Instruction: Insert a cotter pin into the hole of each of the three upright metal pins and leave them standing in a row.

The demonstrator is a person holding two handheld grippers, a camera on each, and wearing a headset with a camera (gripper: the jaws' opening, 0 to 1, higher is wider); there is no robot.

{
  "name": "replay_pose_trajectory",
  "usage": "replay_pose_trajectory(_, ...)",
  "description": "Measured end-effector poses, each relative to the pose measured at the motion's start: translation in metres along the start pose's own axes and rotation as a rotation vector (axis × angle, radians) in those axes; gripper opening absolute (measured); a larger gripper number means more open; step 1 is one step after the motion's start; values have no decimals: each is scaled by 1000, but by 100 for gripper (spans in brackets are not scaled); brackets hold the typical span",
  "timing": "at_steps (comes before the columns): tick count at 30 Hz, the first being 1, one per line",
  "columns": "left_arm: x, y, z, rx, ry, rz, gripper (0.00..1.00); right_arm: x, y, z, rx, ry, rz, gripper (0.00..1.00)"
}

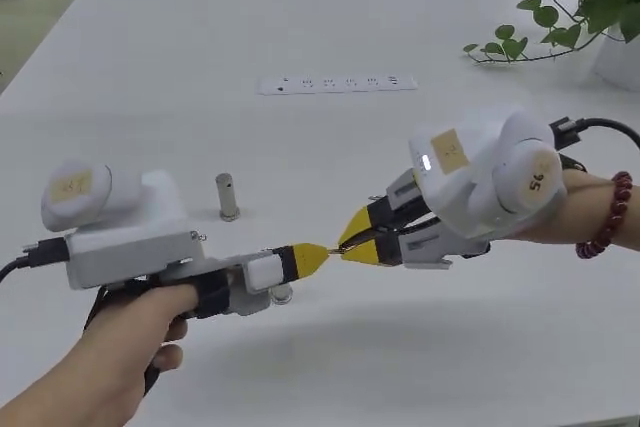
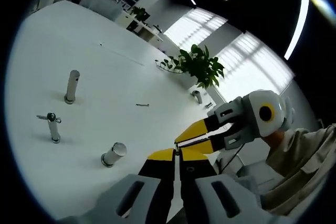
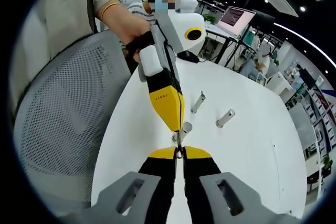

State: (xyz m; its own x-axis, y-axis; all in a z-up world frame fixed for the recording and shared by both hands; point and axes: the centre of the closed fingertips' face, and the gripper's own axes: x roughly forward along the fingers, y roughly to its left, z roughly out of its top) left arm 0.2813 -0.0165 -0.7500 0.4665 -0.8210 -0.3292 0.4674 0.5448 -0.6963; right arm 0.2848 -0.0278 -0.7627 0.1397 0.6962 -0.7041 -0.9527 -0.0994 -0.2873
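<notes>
My left tongs [image 1: 318,257] and right tongs [image 1: 352,245] meet nose to nose above the near middle of the table [image 1: 300,37]. Both look closed on the one cotter pin [image 3: 179,141], each pinching an end of it in mid-air. Just under my left tongs stands one metal pin [image 1: 281,294]. A second bare pin [image 1: 227,196] stands a little farther off, to the left. In the left gripper view a third pin [image 2: 52,126] has a cotter pin through its hole, and a spare cotter pin [image 2: 142,105] lies flat on the table beyond them.

The danger, as I judge it, is in the handover. The wire is thin, and if one pair lets go before the other has a square hold, it may twist, drop and roll away. Pulling both ways at once could bend its legs, and then it won't enter the hole. Lowering my left tongs carelessly could also knock over the pin beneath them.
</notes>
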Motion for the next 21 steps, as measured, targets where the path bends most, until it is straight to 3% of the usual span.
replay_pose_trajectory(9,-4,2,-2,256,38,-3,0,-3,2,1,92,-27,39,8)
replay_pose_trajectory(11,-5,3,-3,298,47,-1,0,-3,3,1,113,-36,48,9)
replay_pose_trajectory(13,-5,2,-4,295,49,-11,0,-3,4,-1,132,-38,63,10)
replay_pose_trajectory(14,-5,2,-4,341,50,-13,0,-3,4,-2,138,-38,66,11)
replay_pose_trajectory(21,-5,-2,-8,480,70,-53,0,-3,14,-5,172,-35,116,12)
